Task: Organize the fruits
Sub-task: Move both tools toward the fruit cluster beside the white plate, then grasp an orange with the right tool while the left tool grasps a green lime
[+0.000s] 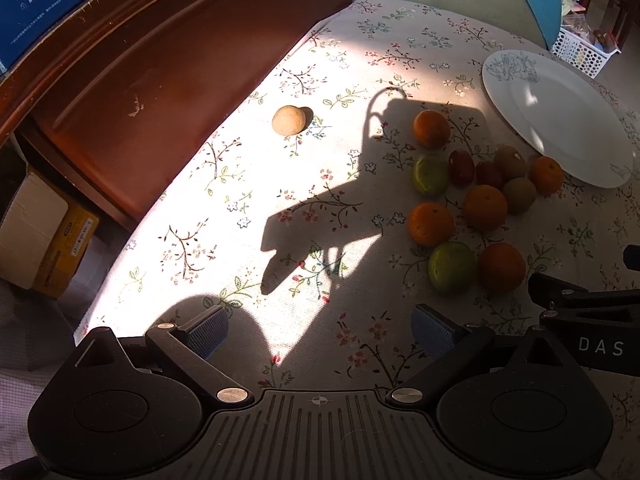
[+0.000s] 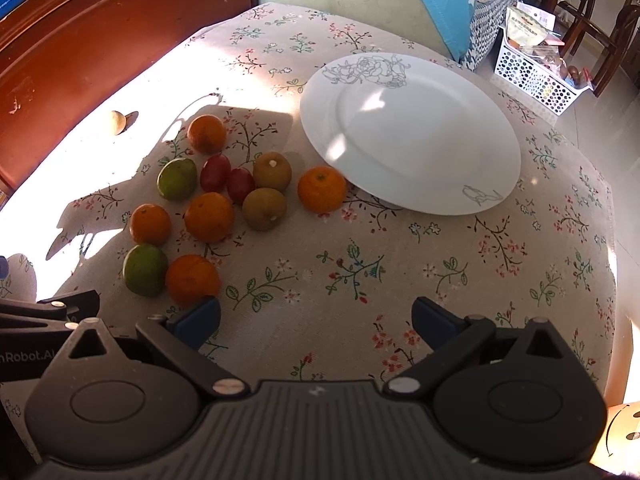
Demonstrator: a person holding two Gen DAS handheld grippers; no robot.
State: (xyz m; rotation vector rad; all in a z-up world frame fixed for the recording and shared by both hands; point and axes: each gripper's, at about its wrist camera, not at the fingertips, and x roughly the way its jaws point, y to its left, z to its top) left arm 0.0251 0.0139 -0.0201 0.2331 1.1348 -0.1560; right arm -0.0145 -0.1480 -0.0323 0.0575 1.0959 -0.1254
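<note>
Left wrist view: left gripper spread wide and empty, blue pads above a floral tablecloth lit by hard sunlight. Ahead to the right, a cluster of fruit in shadow: oranges, two green fruits, two small dark red ones, two brown ones. Off alone to the left, in full sun, one pale tan round fruit. Beyond the cluster, a bare white plate, one orange just at its near rim. Dark wooden furniture along the left edge of the table.

Right wrist view: right gripper likewise wide open, nothing between its blue pads. Fruit cluster left of centre, nearest orange just beside the left pad (touching or not, unclear). White plate with a grey rose drawing ahead and right of the fruit. Pale fruit far left, well apart from the rest. A perforated white basket on the floor behind.
</note>
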